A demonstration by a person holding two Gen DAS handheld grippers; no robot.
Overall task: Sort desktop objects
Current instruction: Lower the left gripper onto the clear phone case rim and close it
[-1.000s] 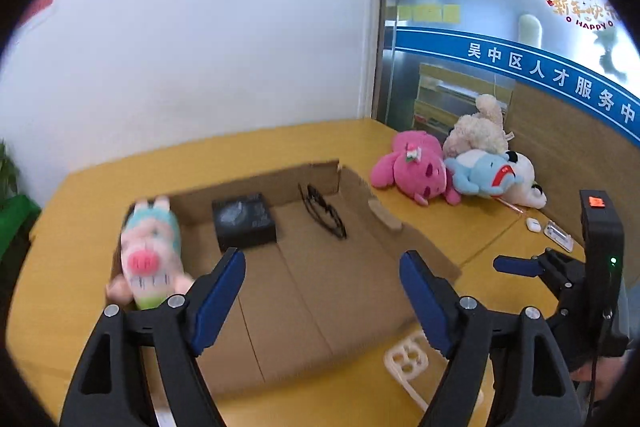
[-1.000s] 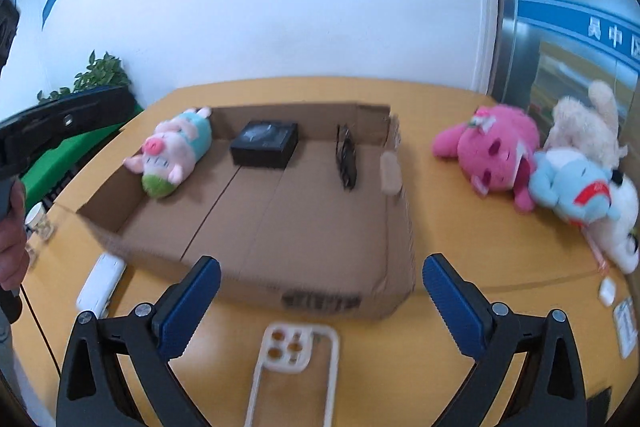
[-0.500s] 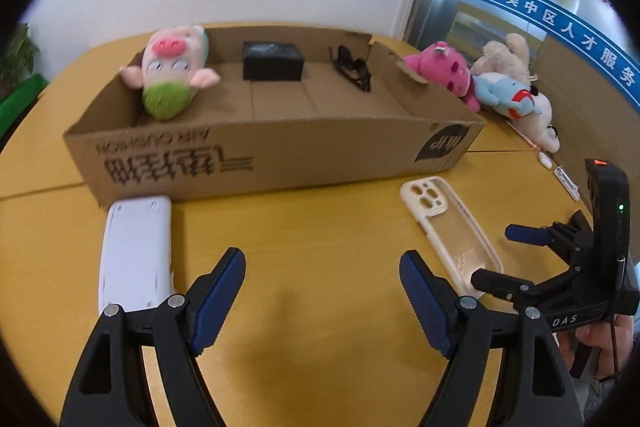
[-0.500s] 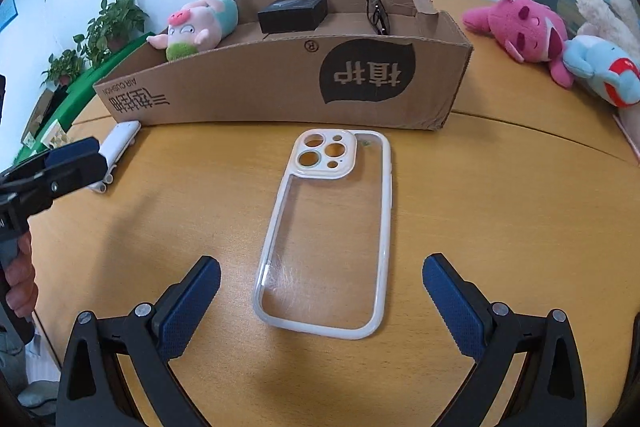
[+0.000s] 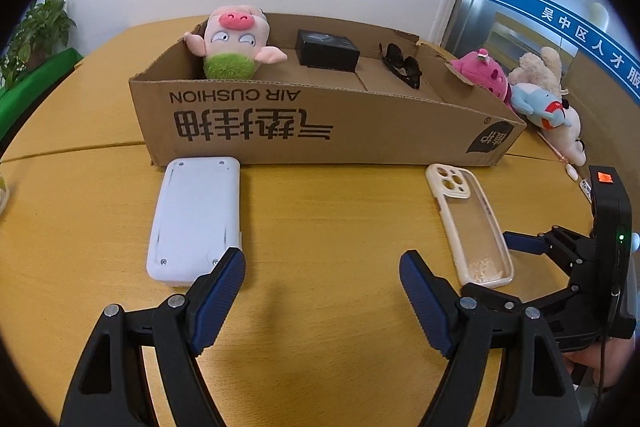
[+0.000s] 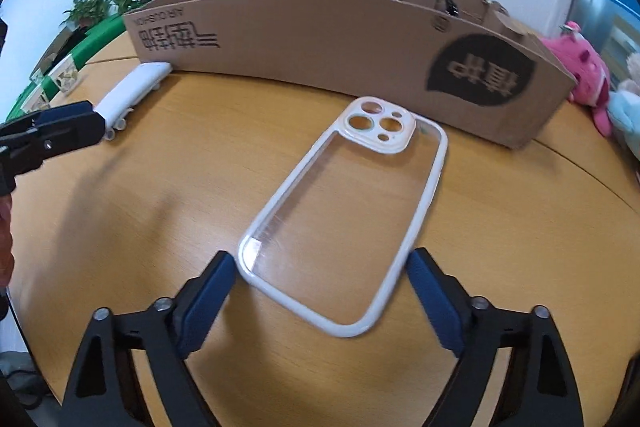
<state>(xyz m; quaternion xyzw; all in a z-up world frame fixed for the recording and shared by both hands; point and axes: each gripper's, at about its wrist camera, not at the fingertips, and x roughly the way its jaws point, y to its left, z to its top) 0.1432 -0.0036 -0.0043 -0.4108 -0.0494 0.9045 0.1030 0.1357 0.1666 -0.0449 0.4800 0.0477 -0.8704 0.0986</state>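
We have the right gripper [image 6: 320,291] straddling the near end of the clear phone case with a white rim [image 6: 344,215]; its jaws have just been closing, yet both pads stand apart from the rim. The case's long axis runs away from the jaws, skewed rightward. Our left gripper [image 5: 322,291] gapes empty beside the white rectangular plastic device [image 5: 196,219].

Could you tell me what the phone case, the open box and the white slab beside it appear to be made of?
Phone case: clear glossy plastic back, since the table grain shows through, with an opaque cream rim, possibly soft rubbery plastic.
Open box: brown corrugated cardboard, matte, with torn edges and printed lettering.
White slab: smooth white moulded plastic, judging by small screw recesses at its corners; what it is I cannot tell.
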